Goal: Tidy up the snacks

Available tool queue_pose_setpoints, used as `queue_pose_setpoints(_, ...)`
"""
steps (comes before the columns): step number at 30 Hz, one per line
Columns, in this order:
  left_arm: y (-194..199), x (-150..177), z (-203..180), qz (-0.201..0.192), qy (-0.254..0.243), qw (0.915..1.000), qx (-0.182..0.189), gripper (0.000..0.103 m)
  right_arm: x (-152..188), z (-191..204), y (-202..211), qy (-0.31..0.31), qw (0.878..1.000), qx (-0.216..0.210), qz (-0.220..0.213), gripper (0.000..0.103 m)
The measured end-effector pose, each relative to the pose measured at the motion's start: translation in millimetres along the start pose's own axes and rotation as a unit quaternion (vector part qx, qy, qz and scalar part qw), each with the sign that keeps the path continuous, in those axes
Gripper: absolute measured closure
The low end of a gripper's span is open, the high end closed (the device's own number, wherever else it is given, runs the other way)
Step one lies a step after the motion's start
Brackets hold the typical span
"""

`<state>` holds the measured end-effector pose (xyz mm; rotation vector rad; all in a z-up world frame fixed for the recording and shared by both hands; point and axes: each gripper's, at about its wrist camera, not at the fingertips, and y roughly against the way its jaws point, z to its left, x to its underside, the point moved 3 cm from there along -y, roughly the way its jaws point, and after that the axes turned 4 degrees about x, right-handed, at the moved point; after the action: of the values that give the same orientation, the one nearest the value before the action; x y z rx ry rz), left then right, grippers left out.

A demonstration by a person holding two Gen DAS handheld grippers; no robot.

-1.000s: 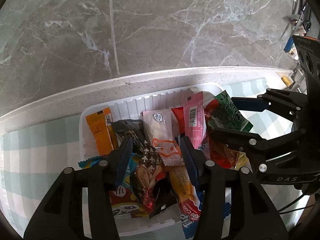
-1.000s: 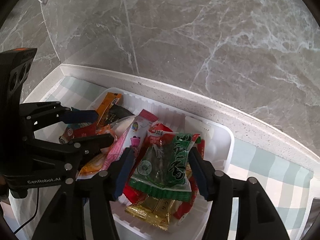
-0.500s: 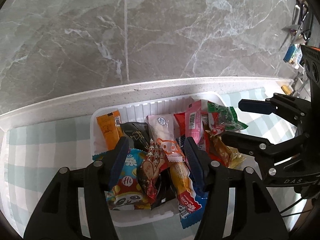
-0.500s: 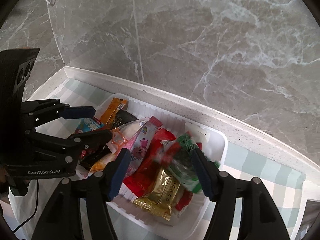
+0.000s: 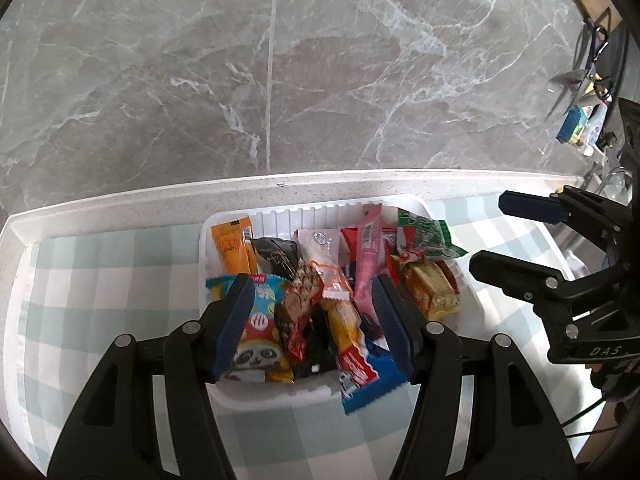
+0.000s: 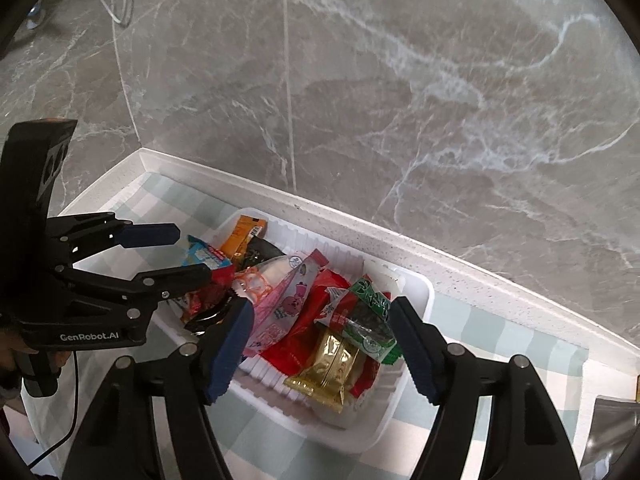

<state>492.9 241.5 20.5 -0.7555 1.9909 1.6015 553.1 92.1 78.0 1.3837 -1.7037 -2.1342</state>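
The left gripper [image 5: 312, 320] had its blue-padded jaws spread apart with nothing between them, hovering in the lower middle of its frame above the near half of a white ribbed plastic tray [image 5: 320, 212]. Under its gap lay a light-blue panda-print snack bag [image 5: 262, 336], a dark red-and-brown wrapper [image 5: 296, 312] and an orange bar wrapper [image 5: 346, 316], whose blue end [image 5: 370, 380] hung over the tray's near rim.

The right gripper [image 6: 322, 344] also stood with jaws apart and empty, low in the middle of its frame over the tray [image 6: 416, 284]. Between its pads showed a green seaweed-style packet [image 6: 370, 320] lying on a gold foil packet [image 6: 328, 368], with a red pouch [image 6: 310, 320] and a long pink wrapper [image 6: 286, 304] to the left. The green packet rested inside the tray, touching neither pad.

Farther back in the left view, an orange sachet [image 5: 232, 244], a black wrapper [image 5: 276, 252] and a clear white-filled packet [image 5: 320, 244] leaned against the tray's far wall. The tray sat on a pale green-and-white checked cloth [image 5: 120, 272] on the white speckled worktop [image 5: 160, 196], against a grey marble wall [image 5: 320, 80]. A silver foil bag [image 6: 612, 432] lay at the lower right edge of the right view.
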Motion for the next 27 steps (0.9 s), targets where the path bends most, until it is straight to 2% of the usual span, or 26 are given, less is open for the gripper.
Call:
queue_pose_setpoints(4,19.2,4.9,-9.1,-0.011,0.001,0.9999,-0.003,0.031,5.2,5.0,20.2,0.010,1.000,0.015,-0.010,0.026)
queue_pose_setpoints(11,58.0,15.3,-37.1,-0.038,-0.002,0.9993,0.005,0.019,20.4,9.4,59.3,0.019,0.998,0.047,-0.026,0.015)
queue_pose_setpoints(20,106.9,22.3,-78.9,-0.060,-0.029,0.9977,-0.012,0.016,39.4,-0.4,120.4,-0.014,0.996,0.058,-0.066,0.005)
queue_pose_setpoints(27,138.6,22.1,-97.7,-0.080,-0.039,0.9957,-0.027,0.015,53.5,-15.2,153.9,-0.044,0.993,0.071,-0.084,0.004)
